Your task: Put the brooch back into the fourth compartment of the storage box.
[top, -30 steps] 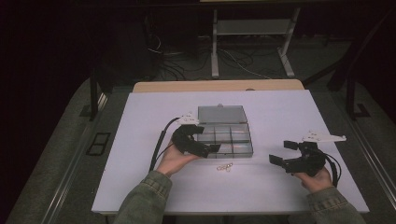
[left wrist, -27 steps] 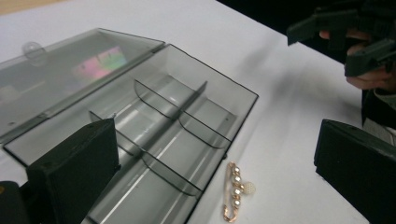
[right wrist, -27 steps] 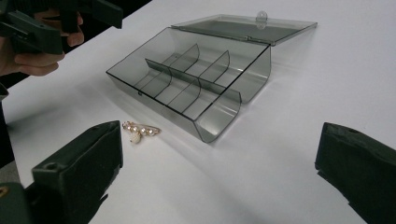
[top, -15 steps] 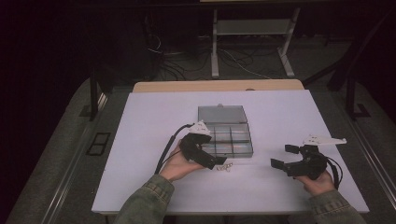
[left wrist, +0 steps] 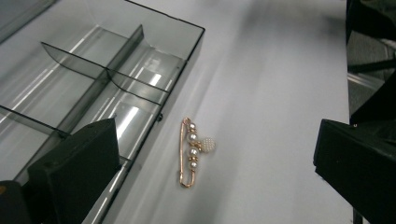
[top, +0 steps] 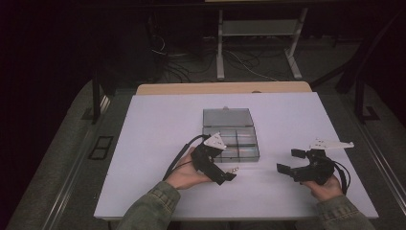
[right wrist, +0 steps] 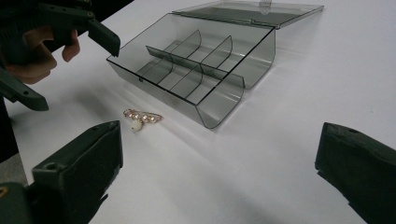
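A gold pearl brooch [left wrist: 192, 151] is lying flat on the white desk [top: 158, 124], just beside the front wall of the open smoky compartment box [top: 231, 134]. The left gripper [top: 228, 175] is hovering over it with jaws spread wide, the brooch sitting between them, untouched. The right gripper [top: 290, 160] is waiting well apart, jaws likewise wide and holding nothing.

Gold pearl pin [left wrist: 192, 151] on table beside box [left wrist: 107, 79].
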The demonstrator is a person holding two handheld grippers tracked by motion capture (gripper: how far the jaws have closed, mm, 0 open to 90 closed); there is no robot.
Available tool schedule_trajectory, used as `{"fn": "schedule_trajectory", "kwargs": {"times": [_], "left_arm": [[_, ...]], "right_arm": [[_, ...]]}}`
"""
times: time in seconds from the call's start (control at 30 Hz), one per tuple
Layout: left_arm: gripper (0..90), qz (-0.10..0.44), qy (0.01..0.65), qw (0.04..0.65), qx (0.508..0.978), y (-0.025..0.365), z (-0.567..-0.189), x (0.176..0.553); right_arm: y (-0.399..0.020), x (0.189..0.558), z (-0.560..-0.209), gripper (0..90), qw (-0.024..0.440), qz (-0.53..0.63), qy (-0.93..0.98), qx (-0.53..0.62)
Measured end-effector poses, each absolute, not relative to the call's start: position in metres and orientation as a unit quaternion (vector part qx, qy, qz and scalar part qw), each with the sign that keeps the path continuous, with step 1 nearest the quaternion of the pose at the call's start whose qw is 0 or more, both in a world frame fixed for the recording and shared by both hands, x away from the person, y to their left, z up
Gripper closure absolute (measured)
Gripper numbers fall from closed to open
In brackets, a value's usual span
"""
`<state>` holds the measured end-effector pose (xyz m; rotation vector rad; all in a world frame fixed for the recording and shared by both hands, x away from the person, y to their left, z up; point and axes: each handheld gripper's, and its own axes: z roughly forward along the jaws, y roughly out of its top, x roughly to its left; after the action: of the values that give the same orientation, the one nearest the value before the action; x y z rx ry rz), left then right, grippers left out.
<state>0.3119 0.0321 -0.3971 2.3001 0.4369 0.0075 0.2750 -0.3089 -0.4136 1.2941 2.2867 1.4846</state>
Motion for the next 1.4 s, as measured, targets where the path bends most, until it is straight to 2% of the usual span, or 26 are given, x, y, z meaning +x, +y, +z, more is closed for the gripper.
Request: {"fn": "schedule_trajectory", "kwargs": {"times": [0.17, 0.7, 0.93, 1.4], "left_arm": [[12.1, 0.019, 0.151, 0.369, 0.917, 0.027, -0.398, 0.305], [31.1, 0.022, 0.124, 0.353, 0.927, 0.021, -0.412, 0.31], [34.2, 0.02, 0.118, 0.345, 0.931, 0.017, -0.419, 0.312], [45.8, 0.012, 0.117, 0.333, 0.936, 0.015, -0.433, 0.318]], "right_arm": [[-0.31, 0.275, -0.413, 0.7, 0.063, 0.493, 0.756, 0.425], [-0.311, 0.275, -0.412, 0.7, 0.061, 0.498, 0.756, 0.42], [-0.31, 0.275, -0.412, 0.7, 0.061, 0.497, 0.757, 0.42], [-0.309, 0.276, -0.412, 0.7, 0.059, 0.494, 0.762, 0.415]]}}
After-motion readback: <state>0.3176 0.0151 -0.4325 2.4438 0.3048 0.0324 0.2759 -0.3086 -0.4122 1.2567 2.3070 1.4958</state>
